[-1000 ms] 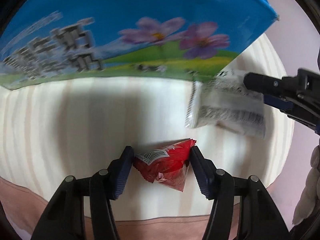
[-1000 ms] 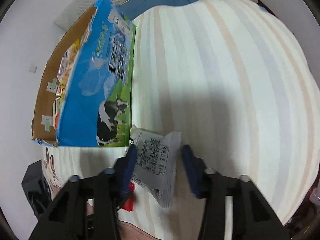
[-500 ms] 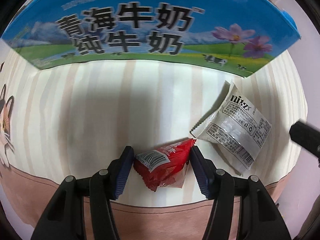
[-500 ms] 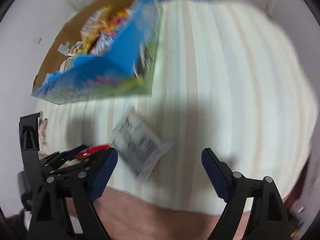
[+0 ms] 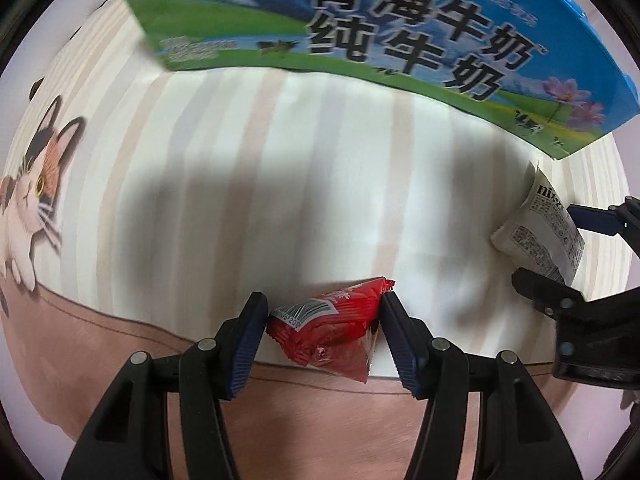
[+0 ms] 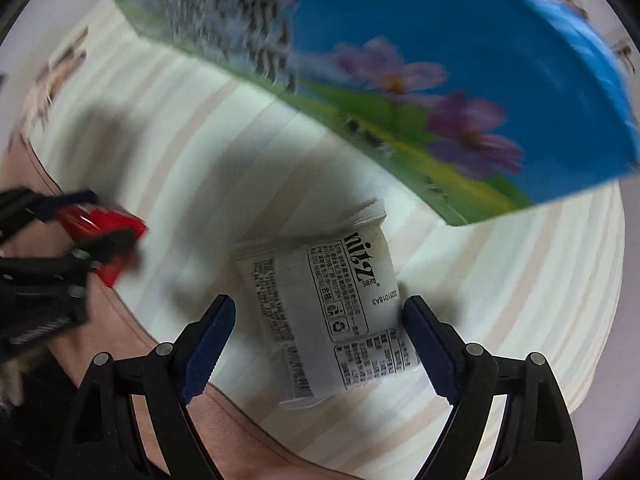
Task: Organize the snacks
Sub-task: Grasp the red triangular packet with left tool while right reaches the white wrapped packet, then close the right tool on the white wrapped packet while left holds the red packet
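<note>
The left gripper (image 5: 324,334) is clamped on a crinkly red plastic snack packet (image 5: 330,330). The right gripper (image 6: 318,344) has its fingers apart around a white printed foil snack packet (image 6: 332,312) lying on the striped cloth.

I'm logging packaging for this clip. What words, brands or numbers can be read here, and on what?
"青海牛奶" and "纯牛奶": large black characters on the blue milk carton.
"nitz": brand on the white snack packet.
A printed code beside it begins "CAB"; the rest is unclear.
Fine print on the white packet: too small.
White label on the red snack packet: unreadable.
</note>
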